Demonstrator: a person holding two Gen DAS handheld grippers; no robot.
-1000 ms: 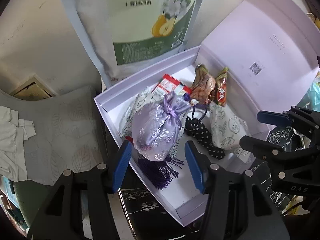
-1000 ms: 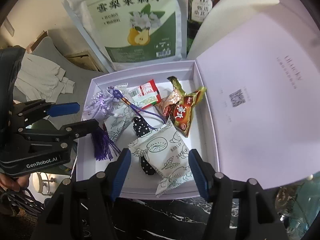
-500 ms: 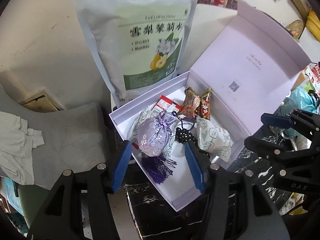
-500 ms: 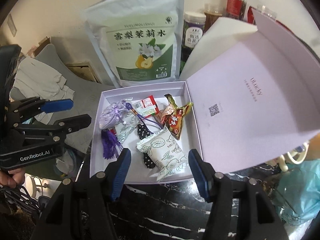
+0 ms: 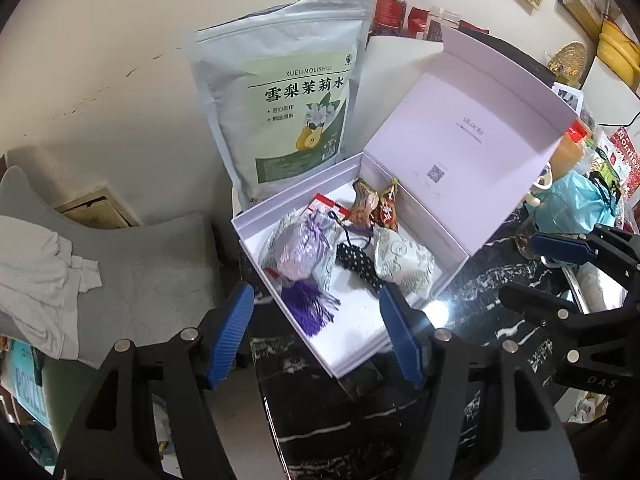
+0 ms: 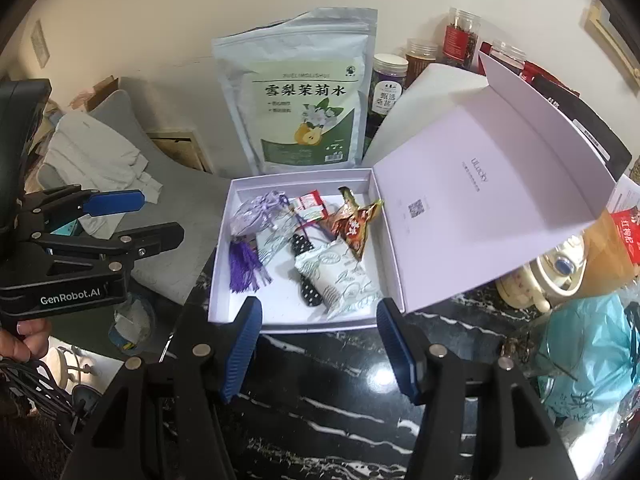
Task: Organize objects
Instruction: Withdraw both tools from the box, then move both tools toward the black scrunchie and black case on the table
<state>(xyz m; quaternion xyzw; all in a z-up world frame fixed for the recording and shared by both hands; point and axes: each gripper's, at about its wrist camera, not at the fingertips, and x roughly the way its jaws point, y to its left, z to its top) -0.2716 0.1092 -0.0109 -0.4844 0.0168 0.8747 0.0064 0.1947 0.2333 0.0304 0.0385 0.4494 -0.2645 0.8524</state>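
Observation:
An open lilac gift box (image 6: 224, 256) (image 5: 360, 332) sits on the black marble table, its lid (image 6: 480, 200) (image 5: 472, 136) tilted back to the right. Inside lie a purple sachet with tassel (image 6: 256, 216) (image 5: 300, 244), a polka-dot pouch (image 6: 308, 280) (image 5: 356, 262), white patterned packets (image 6: 344, 276) (image 5: 404, 260), a red-white packet (image 6: 310, 204) and brown-red snack wrappers (image 6: 354, 220) (image 5: 376, 204). My left gripper (image 5: 320, 336) is open and empty in front of the box. My right gripper (image 6: 320, 348) is open and empty, also just short of the box.
A large pear-jasmine tea bag (image 6: 304, 96) (image 5: 288, 112) stands behind the box. Jars (image 6: 420, 64) line the wall. A grey cushion with white cloth (image 5: 80, 264) lies left. A teal plastic bag (image 6: 588, 356) and a teapot (image 6: 556, 276) sit right.
Both grippers have pulled back and up from the box, so it looks smaller and farther. The contents of the box have not moved.

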